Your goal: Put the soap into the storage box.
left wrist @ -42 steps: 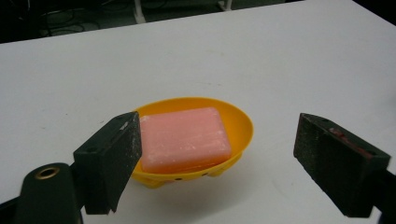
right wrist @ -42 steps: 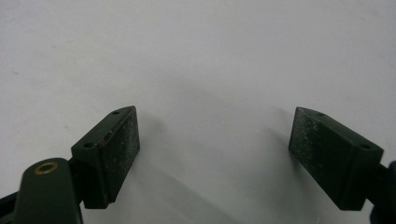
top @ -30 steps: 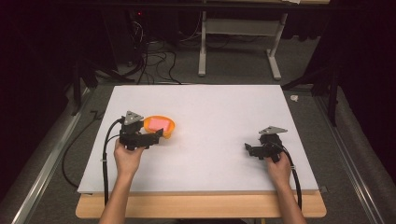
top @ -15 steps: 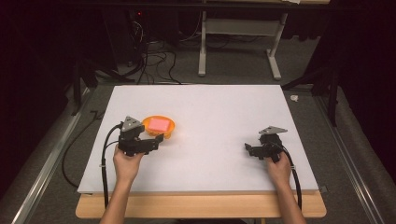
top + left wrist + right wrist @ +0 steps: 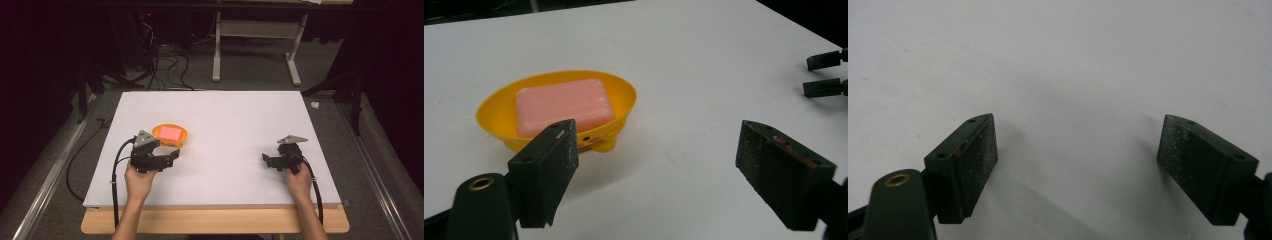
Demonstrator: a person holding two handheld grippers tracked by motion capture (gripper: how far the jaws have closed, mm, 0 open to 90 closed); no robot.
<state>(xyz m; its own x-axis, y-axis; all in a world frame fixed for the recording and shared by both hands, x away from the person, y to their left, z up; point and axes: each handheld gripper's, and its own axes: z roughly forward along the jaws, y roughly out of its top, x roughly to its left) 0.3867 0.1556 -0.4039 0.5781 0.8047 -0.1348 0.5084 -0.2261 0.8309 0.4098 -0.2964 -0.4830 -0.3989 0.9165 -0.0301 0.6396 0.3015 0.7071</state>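
text: none legible | labels: none | brands: none | numbers: none | signs: none

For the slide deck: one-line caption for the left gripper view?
Open left gripper just short of a yellow soap dish holding a pink soap bar on the white table.

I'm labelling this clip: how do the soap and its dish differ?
The soap is a pink, flat block with rounded corners; the dish is a yellow oval bowl. The soap lies inside, while the dish stands on small feet on the white table. The dish is wider all round. Both sit ahead of the open left gripper.
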